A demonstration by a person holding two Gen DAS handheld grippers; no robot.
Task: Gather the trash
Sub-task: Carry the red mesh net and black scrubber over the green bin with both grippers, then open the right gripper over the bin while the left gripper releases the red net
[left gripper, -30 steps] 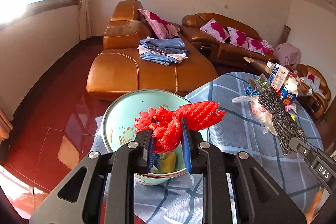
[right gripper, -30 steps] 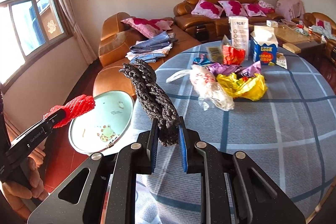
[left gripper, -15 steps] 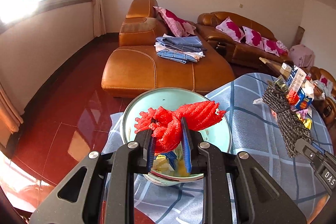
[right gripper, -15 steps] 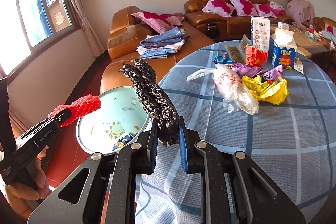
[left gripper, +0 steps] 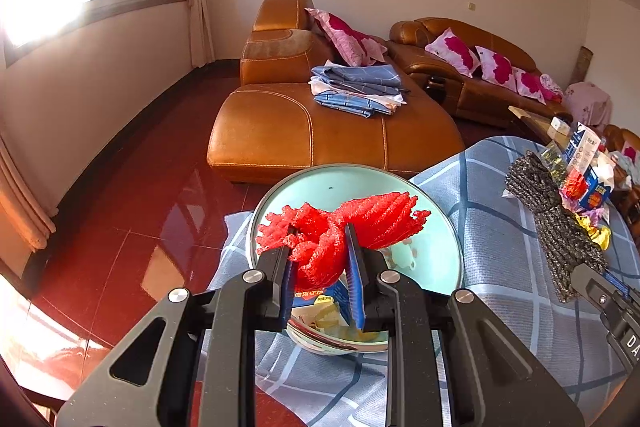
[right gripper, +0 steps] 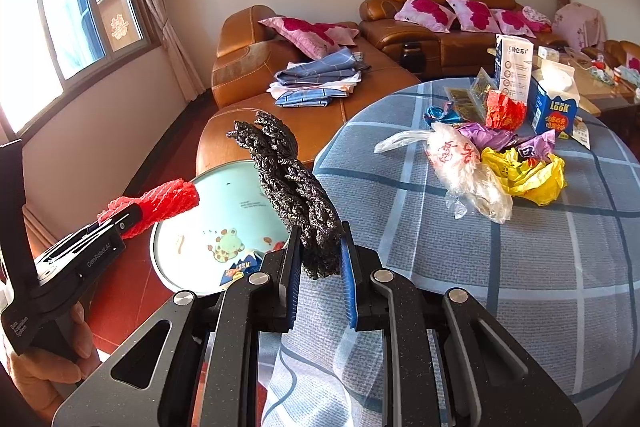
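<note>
I had the left gripper clamped on a red foam net, poised over the pale green basin that sat at the table's edge. From the left wrist camera the net's fan spread toward two o'clock from the jaws, with the basin's far rim at twelve. A few wrappers already lay in the basin's bottom, so I judged it to be the collecting bin.

My right gripper was closed on a black foam net, which stood up from the jaws toward eleven o'clock. In that view the basin lay at nine to ten o'clock, and the rest of the trash, a clear plastic bag, a yellow bag and a blue carton, sat on the checked tablecloth at about one o'clock.

Both nets looked very light, soft and springy. I judged a pinch across the bunched middle best, since the loose ends would squash and slip. They should drop slowly and might cling to the pads on release.
</note>
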